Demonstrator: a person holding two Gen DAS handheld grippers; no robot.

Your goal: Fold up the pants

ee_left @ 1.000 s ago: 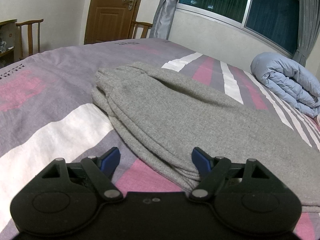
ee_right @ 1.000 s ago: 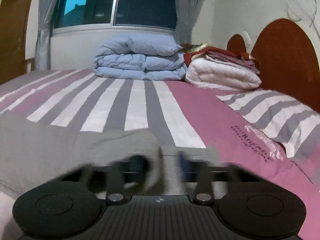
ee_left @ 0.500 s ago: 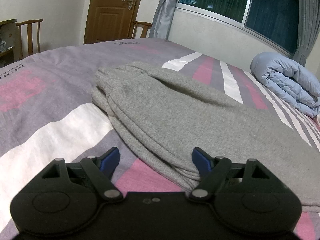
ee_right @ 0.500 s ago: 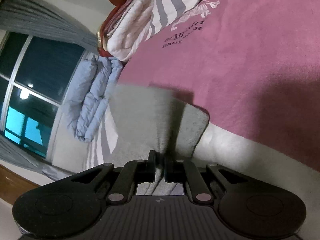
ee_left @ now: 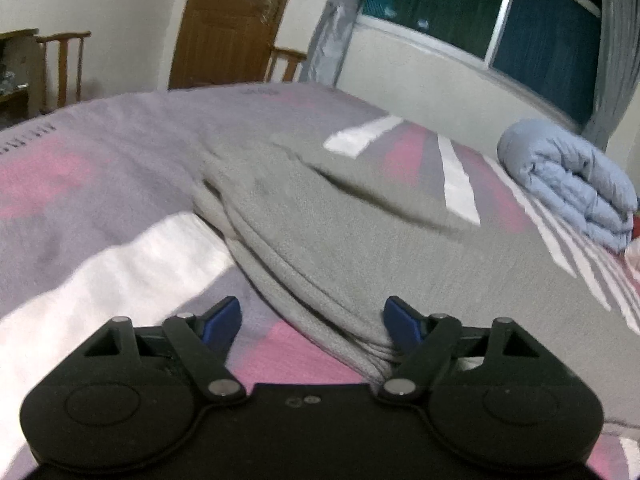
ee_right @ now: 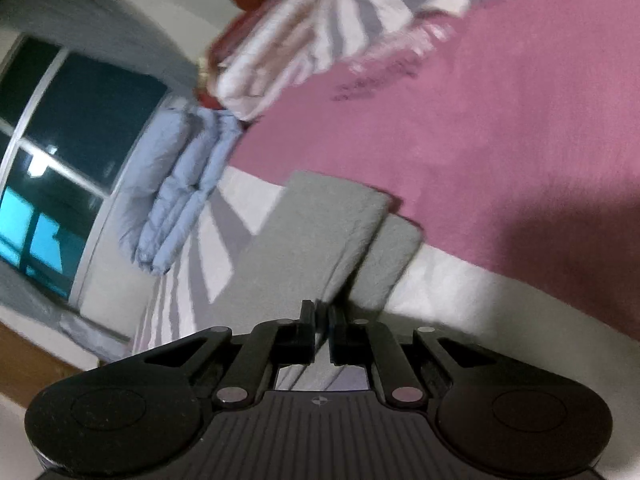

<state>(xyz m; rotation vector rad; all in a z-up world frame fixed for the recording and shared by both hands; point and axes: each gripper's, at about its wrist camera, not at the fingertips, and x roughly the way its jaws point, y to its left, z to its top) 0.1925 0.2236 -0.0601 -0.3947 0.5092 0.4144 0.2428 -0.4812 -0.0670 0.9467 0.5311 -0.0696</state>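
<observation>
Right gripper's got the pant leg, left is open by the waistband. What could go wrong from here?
1. The right gripper pinches only the edge of the upper leg cuff; the cuff below lies loose and may be left behind.
2. The left gripper is open, holding nothing; pulling could drag the gray pants across the bedspread.

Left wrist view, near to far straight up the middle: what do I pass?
Left gripper, open → grey pants lying folded on the bed → striped bedspread → wall under the window → window.
</observation>
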